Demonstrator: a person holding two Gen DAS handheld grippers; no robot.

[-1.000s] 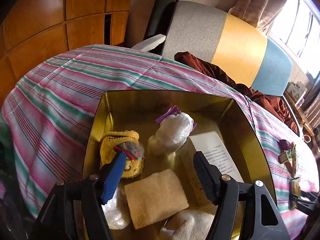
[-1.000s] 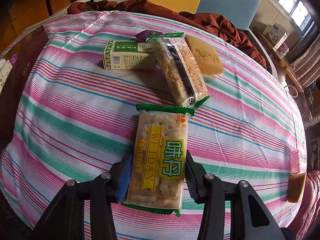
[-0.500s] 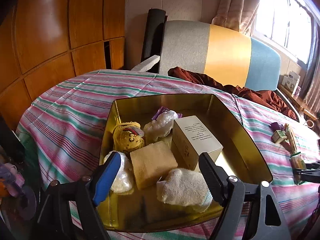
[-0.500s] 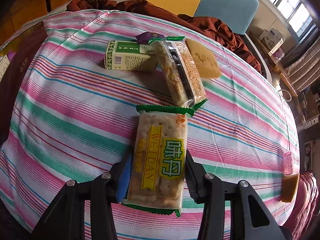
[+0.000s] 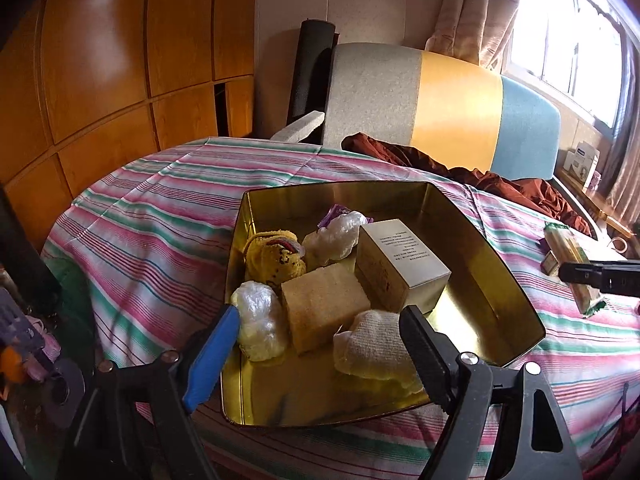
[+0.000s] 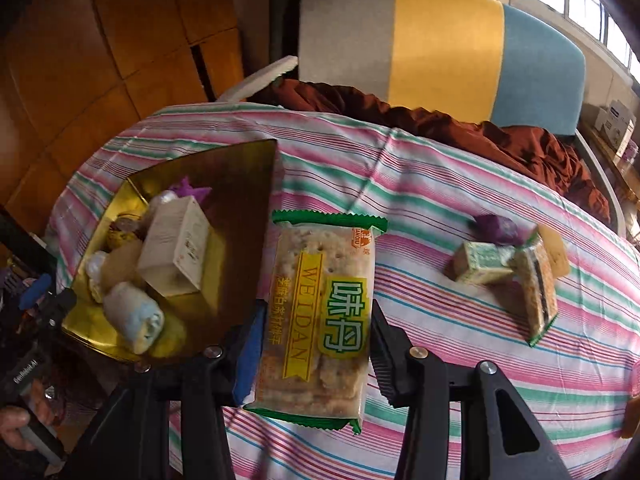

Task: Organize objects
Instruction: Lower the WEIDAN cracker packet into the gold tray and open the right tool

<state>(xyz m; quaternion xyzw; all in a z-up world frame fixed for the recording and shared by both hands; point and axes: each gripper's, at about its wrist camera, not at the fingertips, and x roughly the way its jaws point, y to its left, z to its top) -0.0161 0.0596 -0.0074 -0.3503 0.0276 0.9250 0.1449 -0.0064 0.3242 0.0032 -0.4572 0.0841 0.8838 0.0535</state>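
Striped tablecloth [image 5: 152, 216] — pink, green and white, covering a round table.

Gold tin [image 5: 472, 216], open and shallow, sits on the cloth toward the left gripper's side. Contents: a white box [image 5: 404, 260] printed with small text, lying on its side; a tan sponge block [image 5: 324, 304] just beside the box; a yellow knitted piece [image 5: 272, 260] behind the sponge; two clear plastic-wrapped bundles [image 5: 260, 320], one at the near left and one behind the box; a white cloth roll [image 5: 372, 344] at the near edge.

Left gripper [image 5: 320, 356]: jaws apart, nothing between the pads, hanging over the tin's near rim.

Right gripper [image 6: 316, 344]: clamped on a cracker packet [image 6: 320, 312] — clear wrapper, green crimped ends, yellow "WEIDAN" band. The packet is lifted off the cloth, just to the right of the tin.

Loose on the cloth, well apart from the tin: a small green carton [image 6: 480, 266], a second cracker packet [image 6: 536, 292] touching it, a purple wrapped sweet [image 6: 500, 226] behind them.

Background: a grey, yellow and blue chair back [image 5: 440, 100] with a rust-brown cloth [image 5: 500, 188] heaped before it.
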